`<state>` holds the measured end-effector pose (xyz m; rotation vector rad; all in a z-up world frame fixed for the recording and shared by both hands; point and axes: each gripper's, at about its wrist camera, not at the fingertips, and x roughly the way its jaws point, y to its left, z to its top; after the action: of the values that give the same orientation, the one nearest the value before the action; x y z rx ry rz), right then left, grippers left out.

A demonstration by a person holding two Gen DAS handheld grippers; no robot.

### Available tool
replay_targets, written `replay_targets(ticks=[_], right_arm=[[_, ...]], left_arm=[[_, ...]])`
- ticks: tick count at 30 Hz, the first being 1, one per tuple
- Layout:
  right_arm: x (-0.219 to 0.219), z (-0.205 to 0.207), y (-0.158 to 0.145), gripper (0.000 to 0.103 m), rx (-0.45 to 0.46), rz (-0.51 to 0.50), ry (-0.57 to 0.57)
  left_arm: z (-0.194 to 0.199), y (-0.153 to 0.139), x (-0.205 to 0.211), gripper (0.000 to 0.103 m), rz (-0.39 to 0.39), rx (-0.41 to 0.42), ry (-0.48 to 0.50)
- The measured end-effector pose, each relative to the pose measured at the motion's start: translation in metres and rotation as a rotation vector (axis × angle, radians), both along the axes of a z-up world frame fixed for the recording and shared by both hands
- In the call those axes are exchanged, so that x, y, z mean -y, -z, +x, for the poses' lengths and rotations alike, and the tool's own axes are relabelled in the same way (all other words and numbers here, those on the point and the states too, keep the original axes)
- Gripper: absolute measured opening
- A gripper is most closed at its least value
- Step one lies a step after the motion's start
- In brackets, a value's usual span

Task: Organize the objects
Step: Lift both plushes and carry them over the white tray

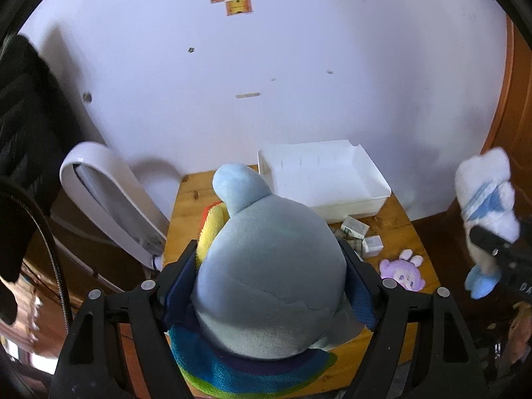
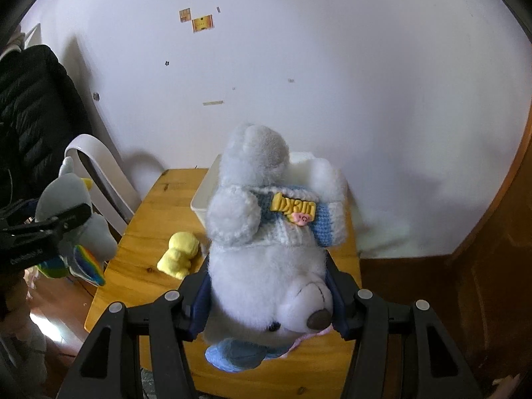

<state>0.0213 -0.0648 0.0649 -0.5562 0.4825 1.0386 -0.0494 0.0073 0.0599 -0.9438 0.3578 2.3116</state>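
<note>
My left gripper [image 1: 269, 286] is shut on a pale blue plush toy with a rainbow mane [image 1: 266, 272] and holds it above the wooden table [image 1: 189, 199]. It also shows in the right wrist view [image 2: 73, 229] at the left. My right gripper [image 2: 269, 296] is shut on a white plush bear in a blue knitted sweater [image 2: 272, 232], held upside down above the table [image 2: 149, 206]. That bear shows at the right of the left wrist view [image 1: 485, 199]. A white open box [image 1: 319, 176] stands at the table's back by the wall.
A small purple plush [image 1: 404, 271] and some small cartons [image 1: 360, 236] lie on the table near the box. A yellow plush [image 2: 179, 254] lies on the table. A white chair [image 1: 109, 199] stands left of the table. A black jacket [image 2: 30, 109] hangs at far left.
</note>
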Motion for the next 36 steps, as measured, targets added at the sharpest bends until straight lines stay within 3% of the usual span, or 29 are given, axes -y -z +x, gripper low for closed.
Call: replay_targets(ticks=[9, 16, 17, 18, 28, 36], right_arm=[[-0.044, 0.01, -0.028, 0.058, 0.096, -0.019, -0.033], [-0.103, 0.027, -0.033, 0.058, 0.081, -0.055, -0.051], [-0.115, 0.029, -0.035, 0.058, 0.074, -0.053, -0.048], [-0.123, 0.031, -0.036, 0.058, 0.095, -0.049, -0.266], [-0.19, 0.051, -0.02, 0.059, 0.051, -0.078, -0.247], [-0.239, 0.063, 0.007, 0.059, -0.005, -0.109, -0.237]], left_arm=[[-0.046, -0.005, -0.037, 0.081, -0.098, -0.075, -0.056], [-0.089, -0.007, -0.077, 0.081, -0.124, -0.128, -0.089], [-0.097, -0.006, -0.084, 0.081, -0.119, -0.121, -0.092], [-0.101, -0.005, -0.089, 0.081, -0.116, -0.114, -0.092], [-0.163, 0.013, -0.128, 0.081, -0.031, -0.045, -0.078], [-0.194, 0.042, -0.148, 0.081, -0.02, -0.062, -0.057]])
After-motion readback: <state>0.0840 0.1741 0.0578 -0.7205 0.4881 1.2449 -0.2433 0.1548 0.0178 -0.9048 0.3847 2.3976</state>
